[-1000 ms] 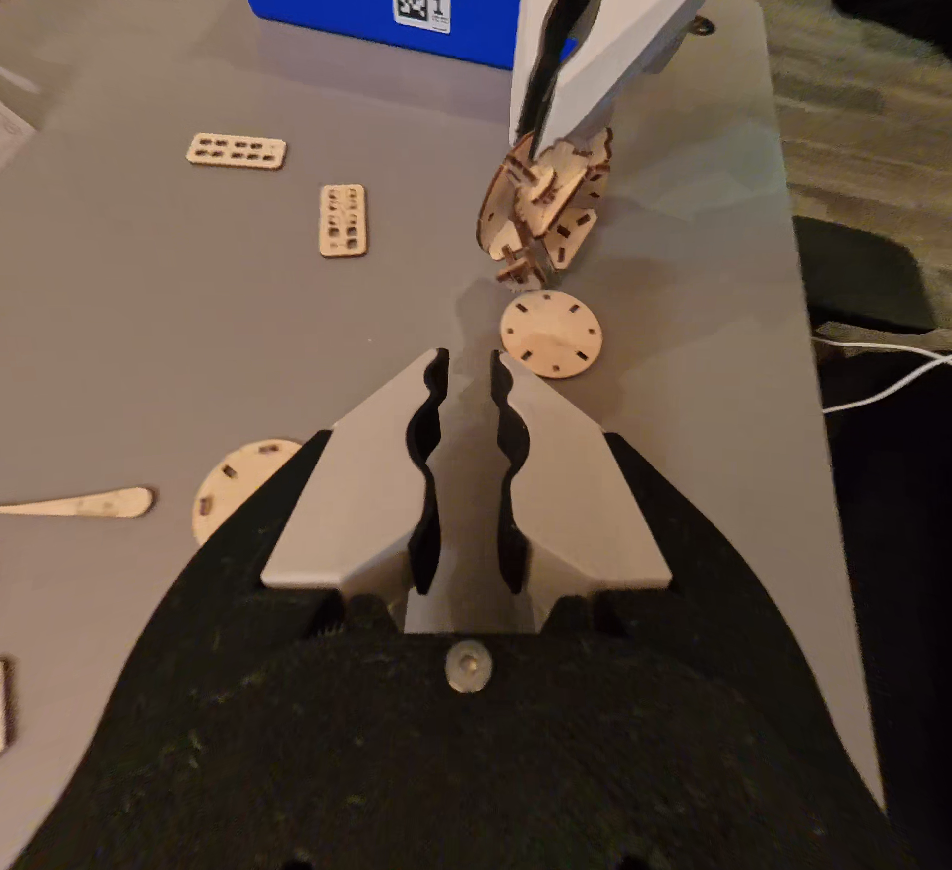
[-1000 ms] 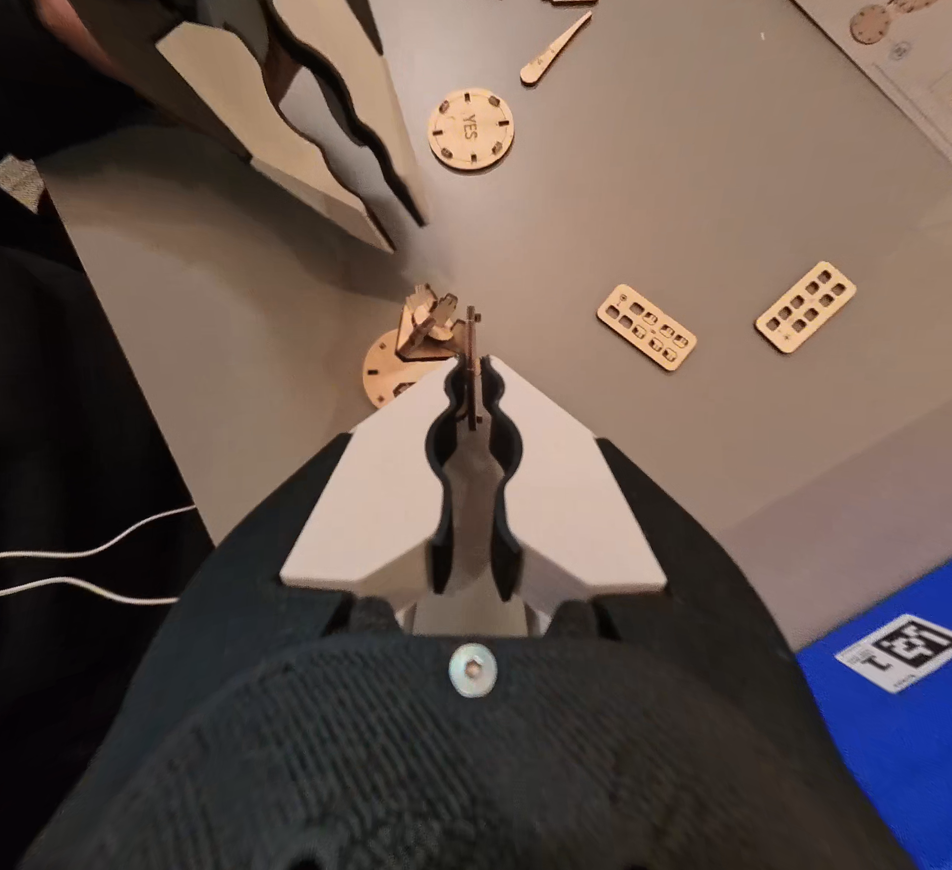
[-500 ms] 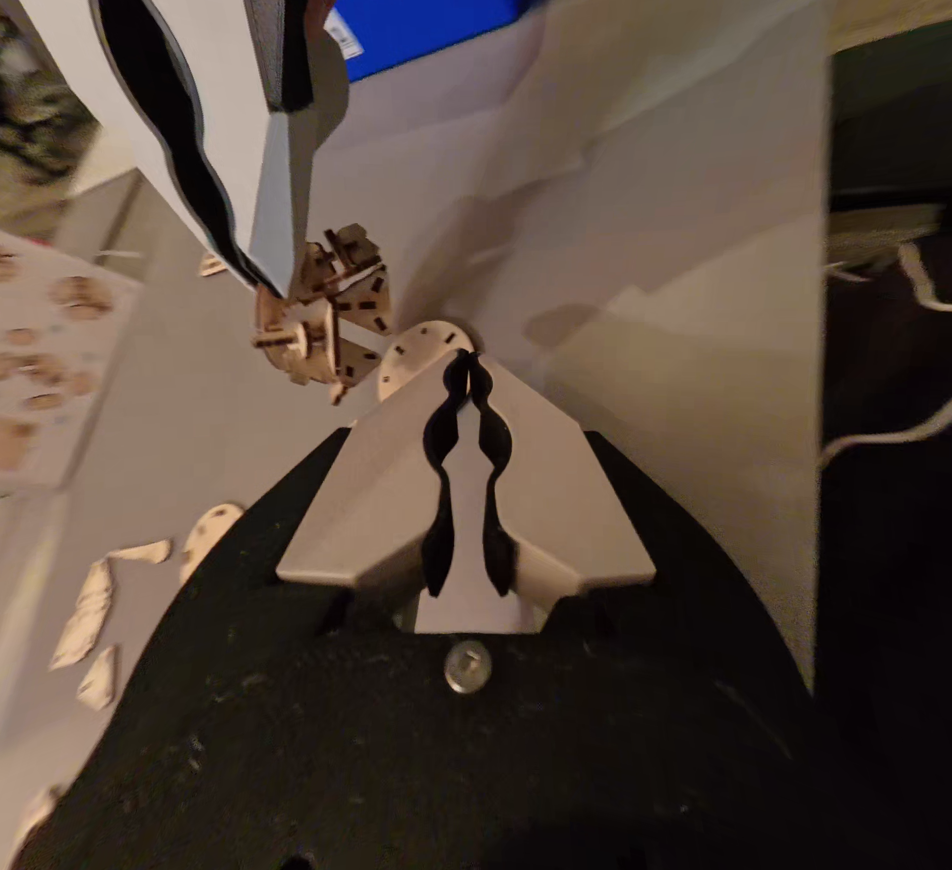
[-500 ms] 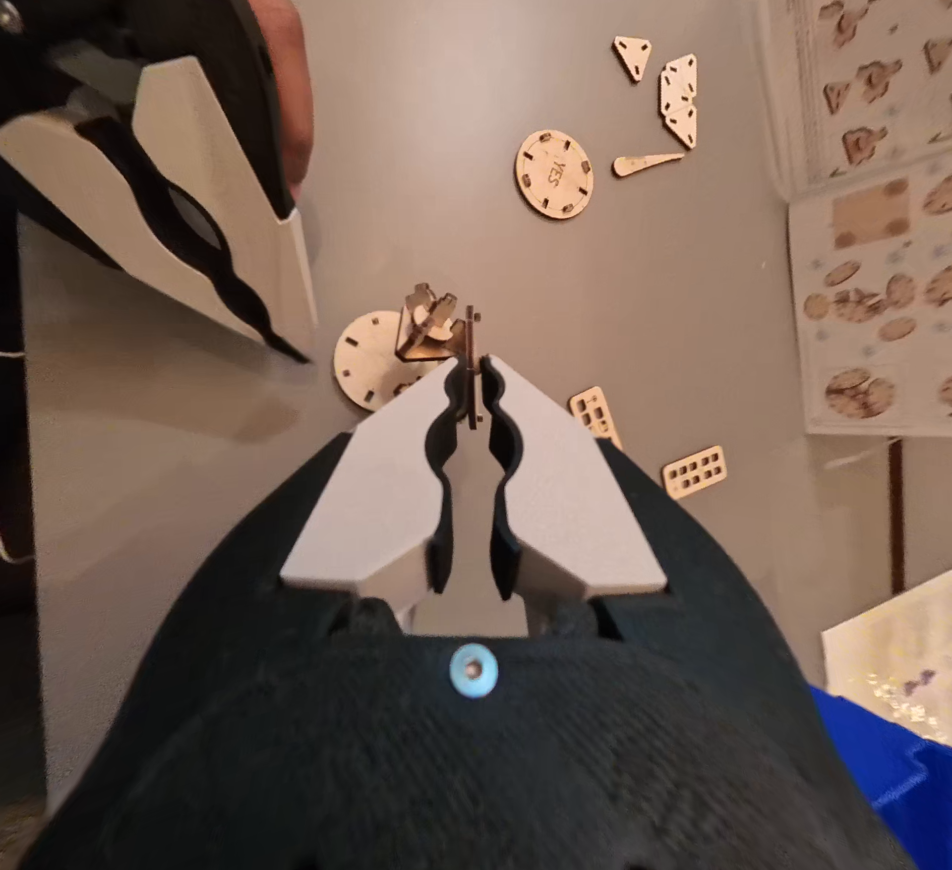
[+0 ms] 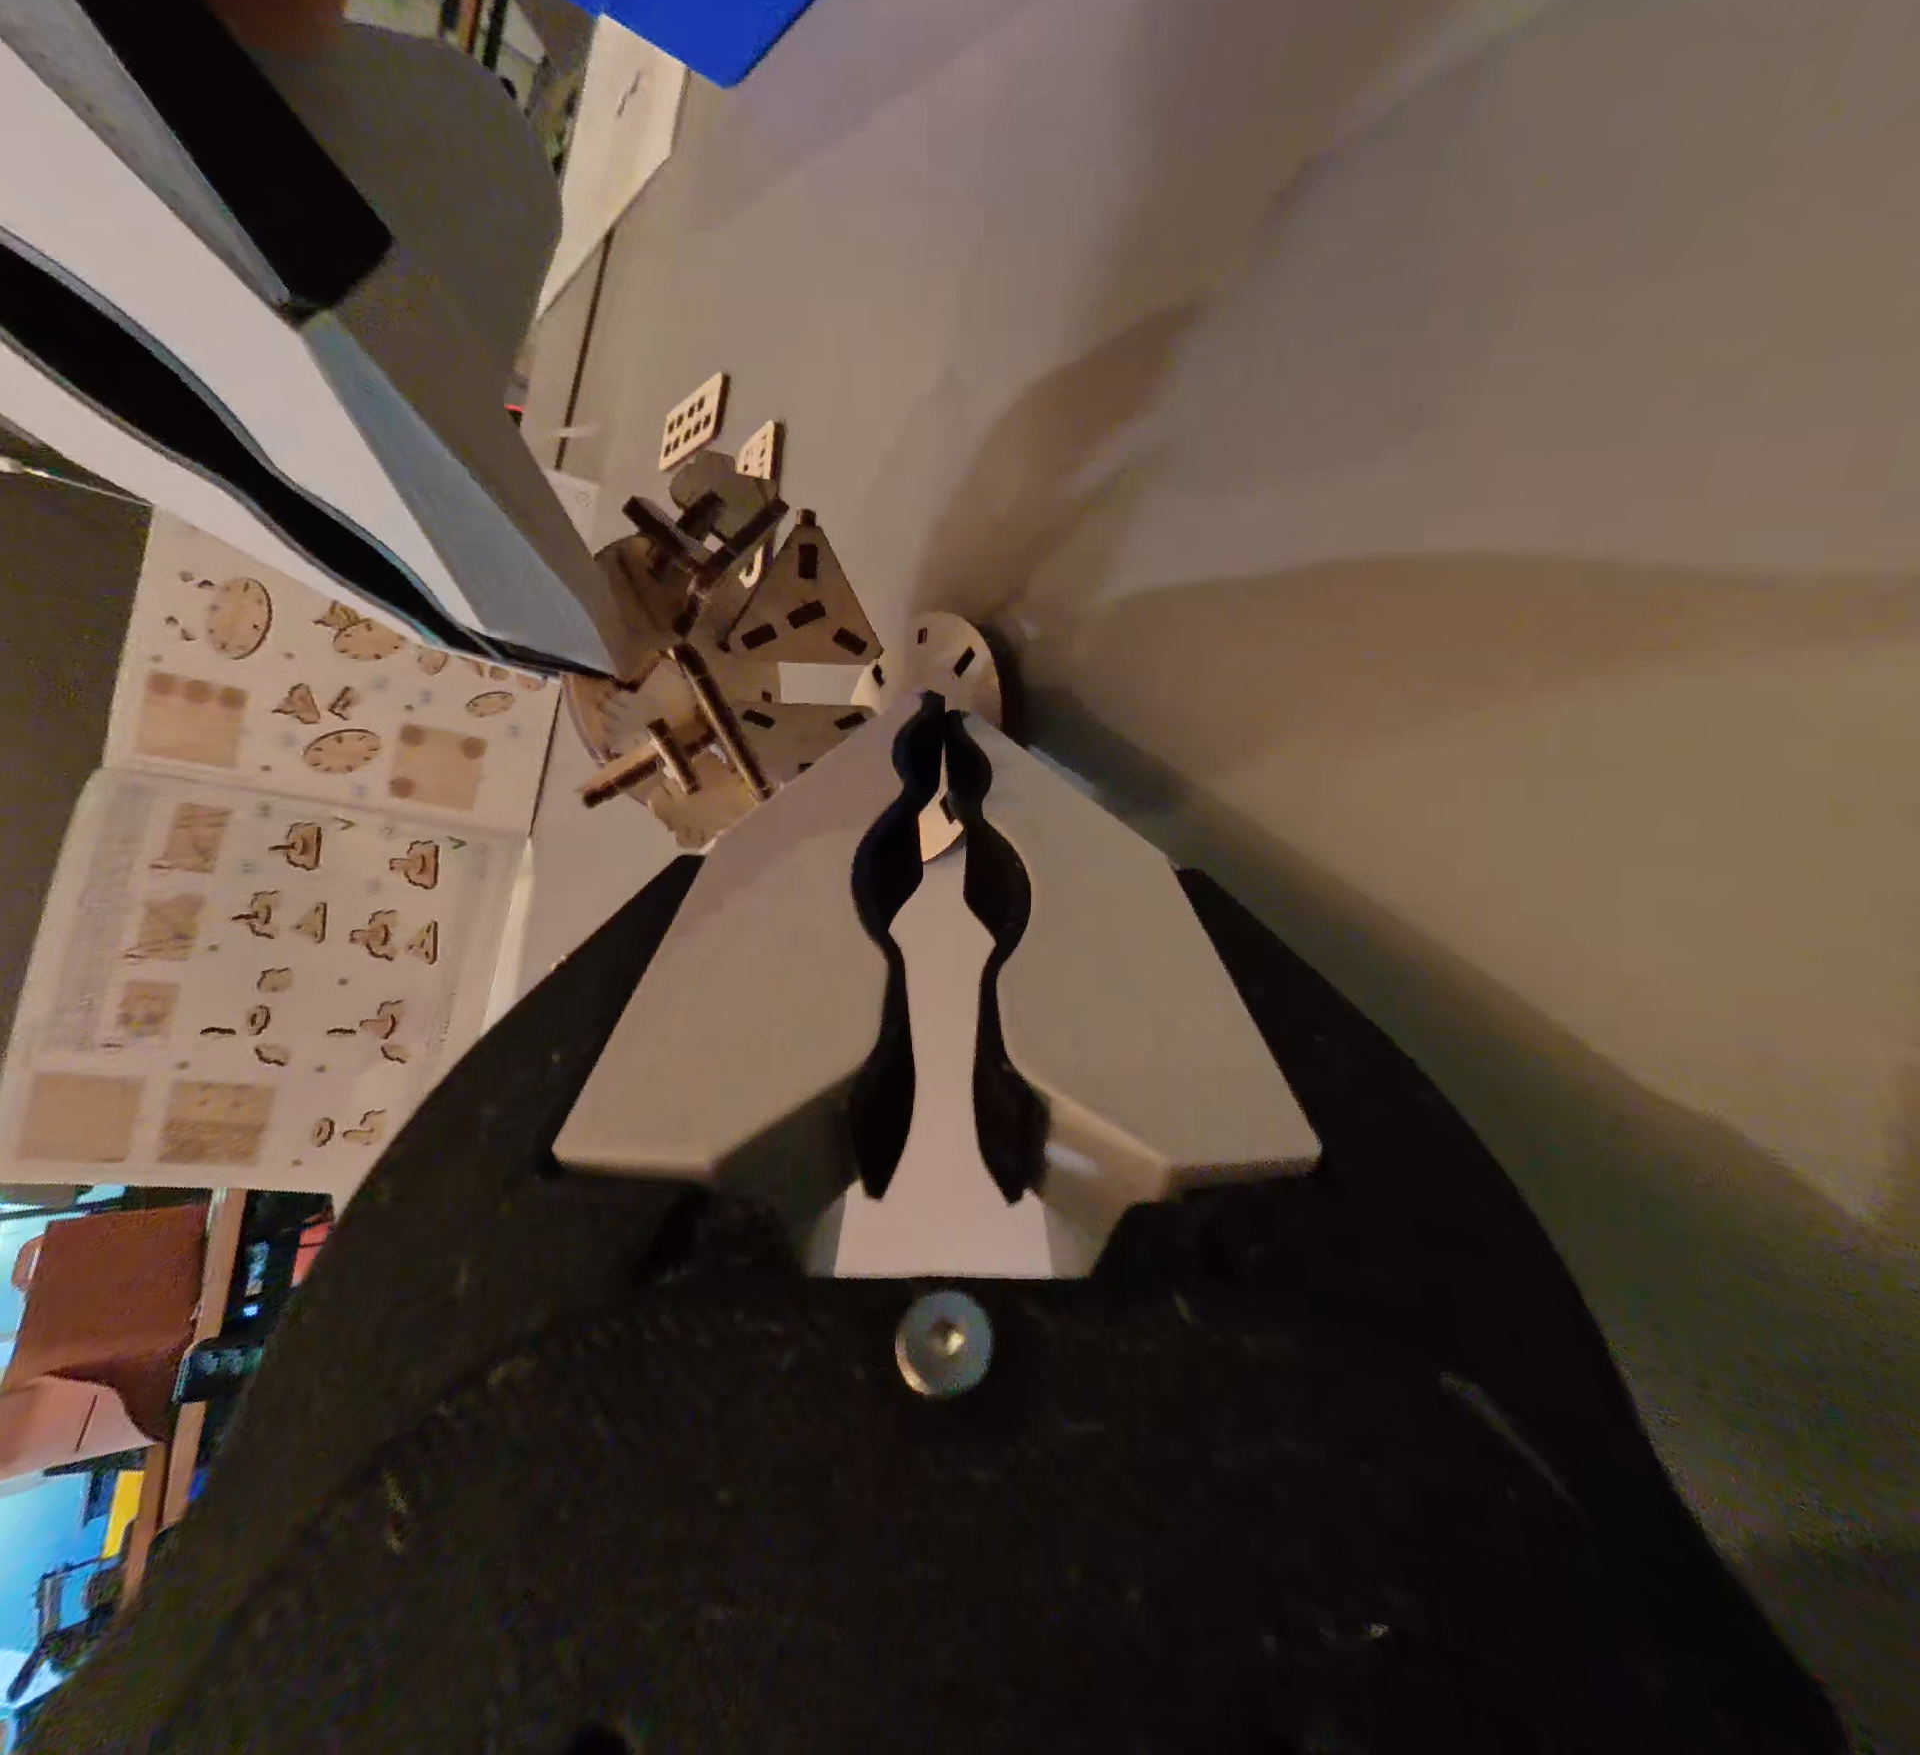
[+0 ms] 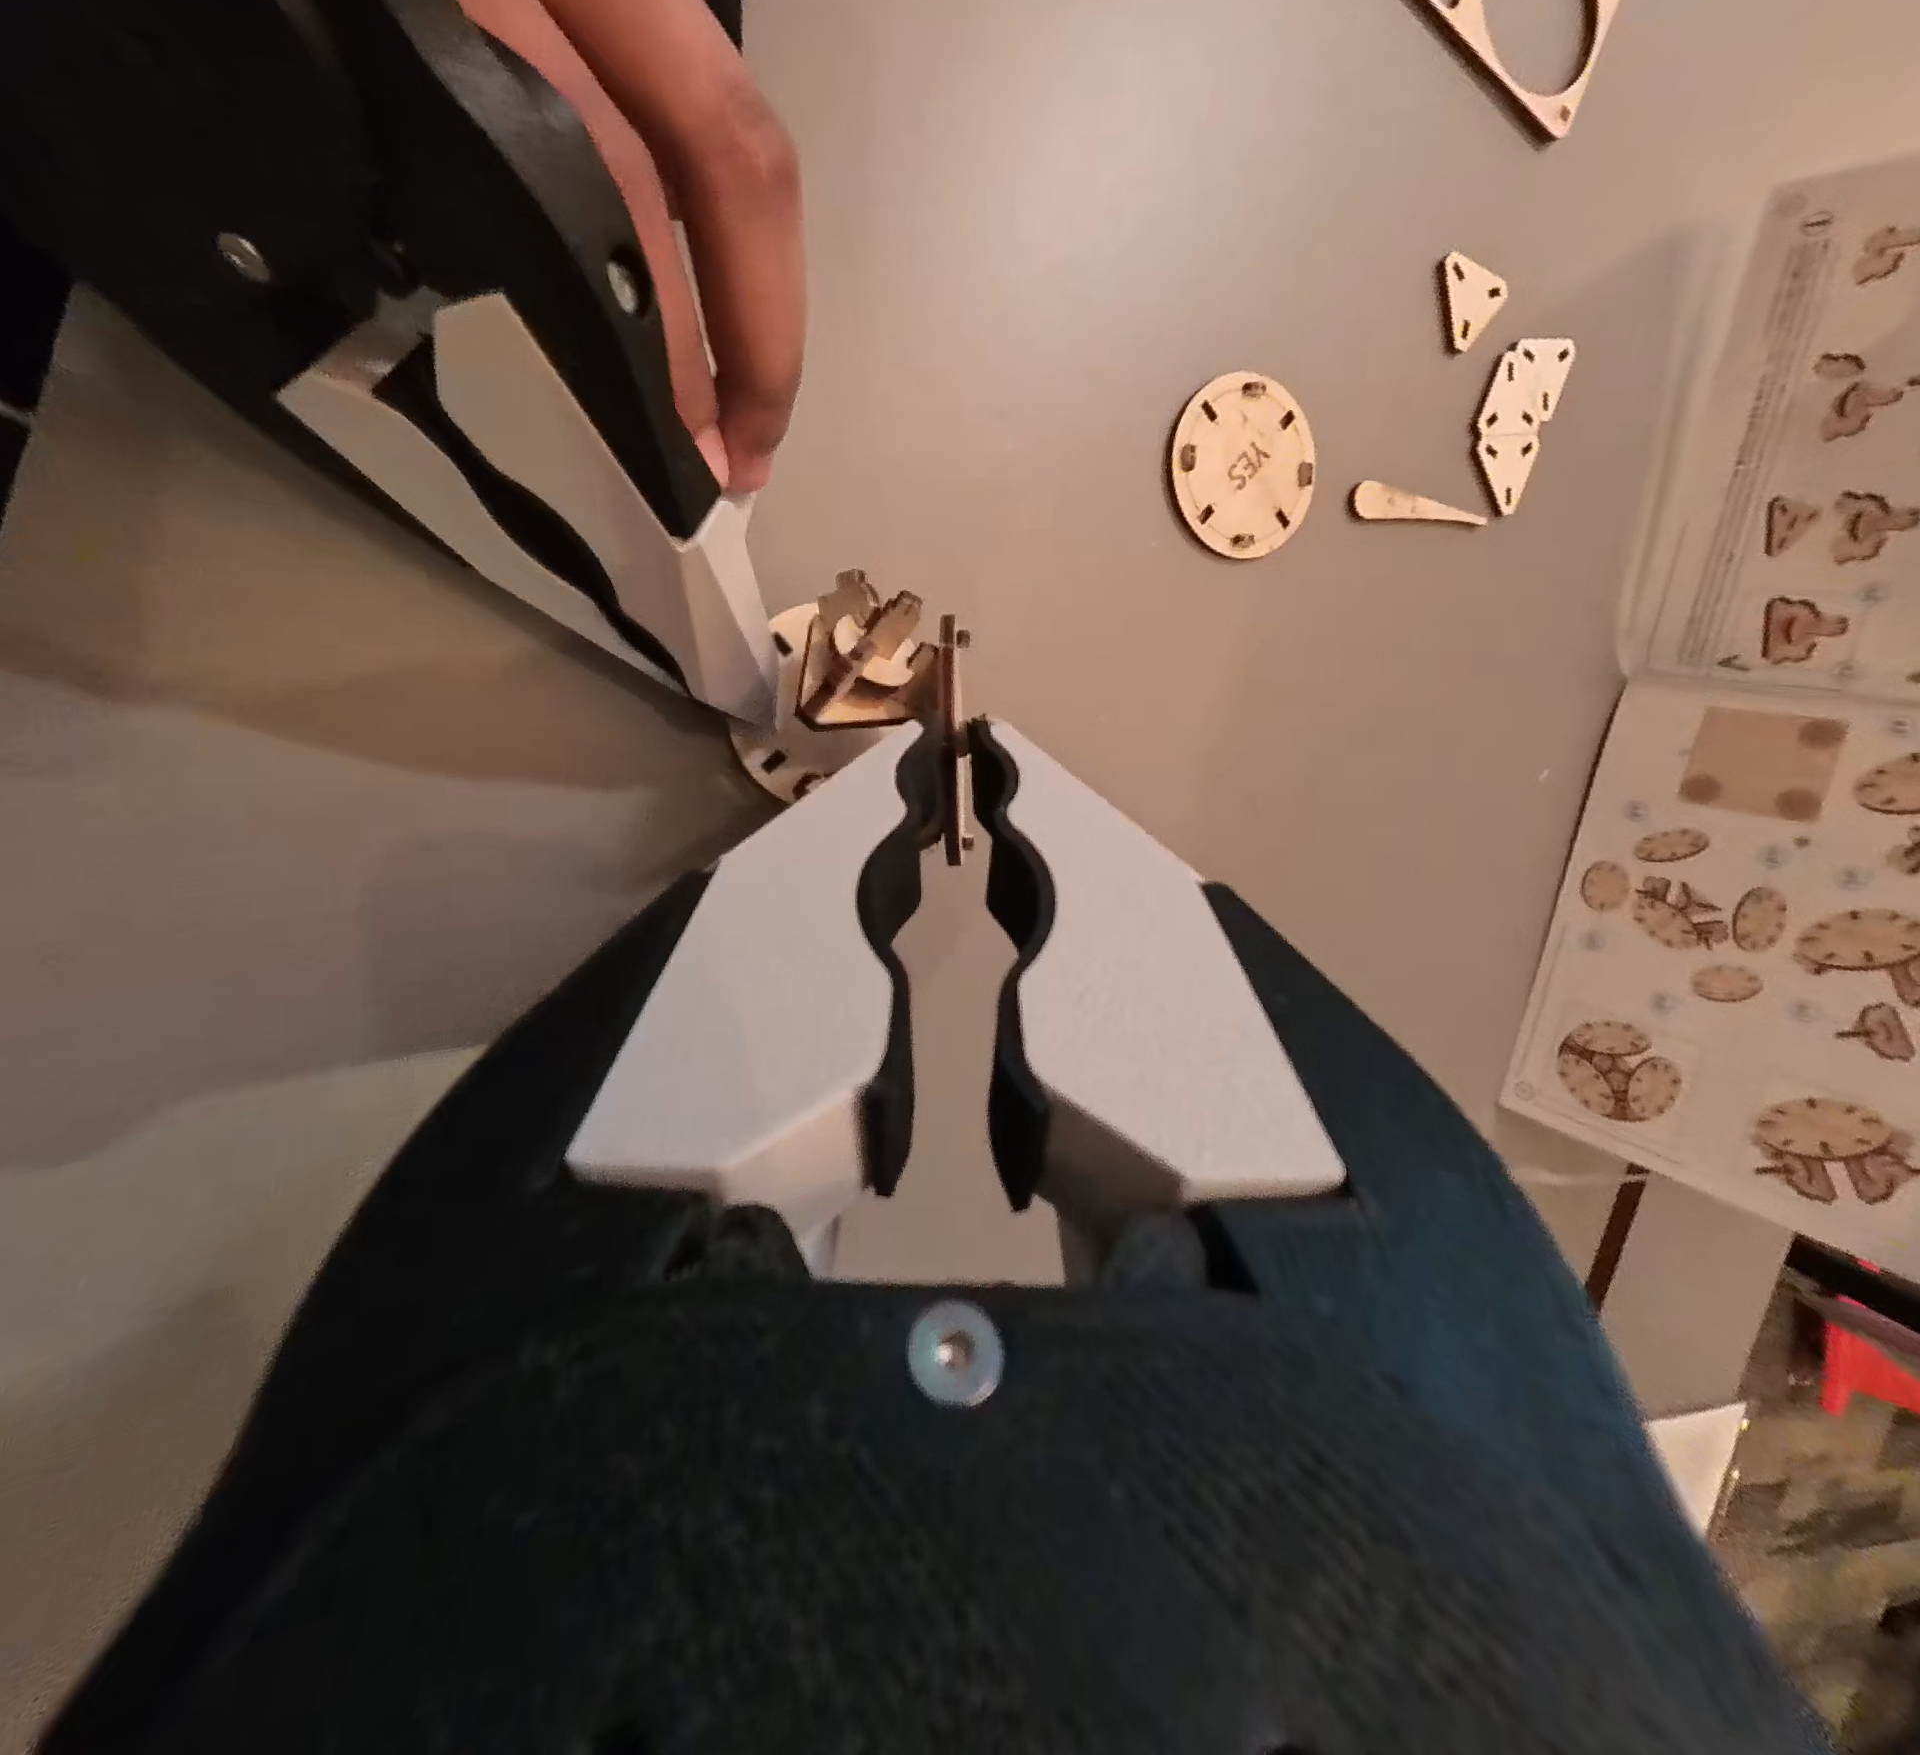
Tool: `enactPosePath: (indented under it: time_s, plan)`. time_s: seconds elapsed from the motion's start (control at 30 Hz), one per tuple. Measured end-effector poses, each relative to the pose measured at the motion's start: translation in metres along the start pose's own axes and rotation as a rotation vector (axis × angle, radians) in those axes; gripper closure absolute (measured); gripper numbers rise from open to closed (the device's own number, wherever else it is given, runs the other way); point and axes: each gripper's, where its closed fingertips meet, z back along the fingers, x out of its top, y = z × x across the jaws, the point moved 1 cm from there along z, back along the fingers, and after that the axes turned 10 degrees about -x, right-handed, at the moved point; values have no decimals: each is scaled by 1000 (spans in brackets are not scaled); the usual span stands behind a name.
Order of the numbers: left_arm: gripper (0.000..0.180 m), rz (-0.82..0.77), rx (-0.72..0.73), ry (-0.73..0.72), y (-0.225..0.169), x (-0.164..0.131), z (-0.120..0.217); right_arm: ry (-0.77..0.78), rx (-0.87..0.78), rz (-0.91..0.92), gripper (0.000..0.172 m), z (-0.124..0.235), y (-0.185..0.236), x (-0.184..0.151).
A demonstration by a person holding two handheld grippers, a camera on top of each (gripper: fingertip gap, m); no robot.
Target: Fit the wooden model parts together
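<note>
R gripper (image 6: pixel 961 749) clenched on wooden assembly (image 6: pixel 862 666); L gripper (image 5: pixel 935 708) closed tight, tips touching wooden disc (image 5: pixel 951 656) at 12 o'clock.

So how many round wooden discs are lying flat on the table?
2: one disc in the open beside the teardrop piece, the other disc partly hidden beneath the wooden assembly. More may lie out of view.

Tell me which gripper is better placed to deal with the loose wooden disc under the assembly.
Left gripper: shut with nothing plainly held, tips right at the disc. Right gripper is occupied, clamped on the wooden assembly.
</note>
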Motion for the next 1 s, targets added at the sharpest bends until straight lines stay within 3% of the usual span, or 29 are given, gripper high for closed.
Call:
enactPosePath:
  time_s: [0.4,0.77,1.0]
  plan:
    - [180,123,-133,-50,-1,2,0,4,39,11,168,-7,-3,0]
    - [180,141,-150,-53,-1,1,0,24,46,-51,168,-7,-1,1]
    - [180,130,-141,-51,-1,1,0,113,87,-124,168,-10,-5,-3]
